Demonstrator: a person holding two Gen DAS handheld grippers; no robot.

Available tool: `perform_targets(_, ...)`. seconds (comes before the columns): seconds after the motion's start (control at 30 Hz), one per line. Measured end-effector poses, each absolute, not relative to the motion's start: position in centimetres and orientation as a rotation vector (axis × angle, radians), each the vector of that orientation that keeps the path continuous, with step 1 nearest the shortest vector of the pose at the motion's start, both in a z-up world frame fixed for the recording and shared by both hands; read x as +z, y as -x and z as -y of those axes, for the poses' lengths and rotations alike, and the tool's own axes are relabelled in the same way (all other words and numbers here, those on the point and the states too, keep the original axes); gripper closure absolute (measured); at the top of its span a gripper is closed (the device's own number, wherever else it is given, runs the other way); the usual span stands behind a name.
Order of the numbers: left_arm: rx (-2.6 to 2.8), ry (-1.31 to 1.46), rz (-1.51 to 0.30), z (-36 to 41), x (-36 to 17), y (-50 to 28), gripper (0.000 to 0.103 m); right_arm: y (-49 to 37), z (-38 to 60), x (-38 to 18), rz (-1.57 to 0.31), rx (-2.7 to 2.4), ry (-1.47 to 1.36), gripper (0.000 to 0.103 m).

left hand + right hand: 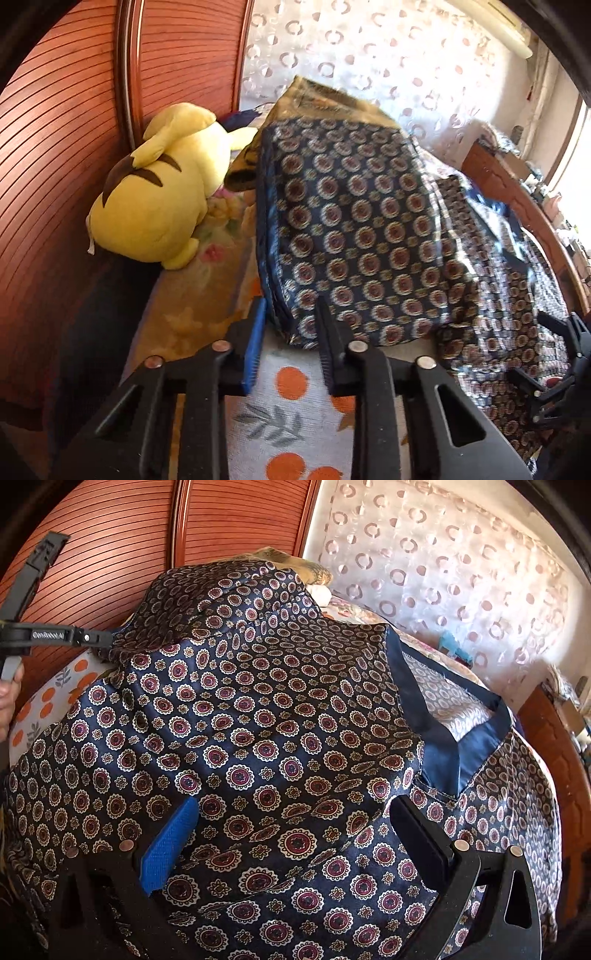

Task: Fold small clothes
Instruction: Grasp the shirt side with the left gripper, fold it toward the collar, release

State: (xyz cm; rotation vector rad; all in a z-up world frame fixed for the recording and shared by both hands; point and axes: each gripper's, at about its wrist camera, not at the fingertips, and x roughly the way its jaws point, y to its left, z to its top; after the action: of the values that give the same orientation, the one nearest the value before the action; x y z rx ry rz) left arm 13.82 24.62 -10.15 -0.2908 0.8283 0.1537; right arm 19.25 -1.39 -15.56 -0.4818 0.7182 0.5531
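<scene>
A dark blue satin garment (354, 229) with round red and white medallions lies spread over the bed and rises over a hump behind. My left gripper (290, 306) stands at its near left corner. The jaws are narrow, with the corner of the cloth between them and a thin gap beside the blue pad (255, 332). In the right wrist view the left gripper (99, 638) meets the garment's (266, 716) far left edge. My right gripper (295, 808) hovers wide open over the middle of the cloth, near the plain blue neckline (443, 738); its fingers hold nothing. The right gripper (561, 332) also shows at the left view's right edge.
A yellow plush toy (159, 199) lies at the left against a slatted wooden wardrobe (55, 129). The bedsheet (288, 398) is white with orange dots. A gold patterned cushion (325, 99) sits behind the garment. A patterned curtain (443, 572) hangs behind, and a wooden bed frame (554, 757) runs along the right.
</scene>
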Motion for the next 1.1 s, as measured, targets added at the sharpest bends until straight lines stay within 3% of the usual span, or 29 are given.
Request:
perform_targets(0.27, 0.103, 0.223, -0.826, -22.4, -9.5, -14.5, 0.095, -19.7, 2.1, -15.6, -0.736, 0.563, 0.441, 0.000)
perform_targets(0.73, 0.002, 0.164, -0.730, -18.9, -4.7, -15.5, 0.099, -20.5, 4.5, -14.6, -0.737, 0.583, 0.307, 0.000)
perform_targets(1.1, -0.289, 0.078, -0.668, -6.6, 0.7, -19.4, 0.099, -20.6, 12.2, -10.9, -0.655, 0.468, 0.212, 0.000)
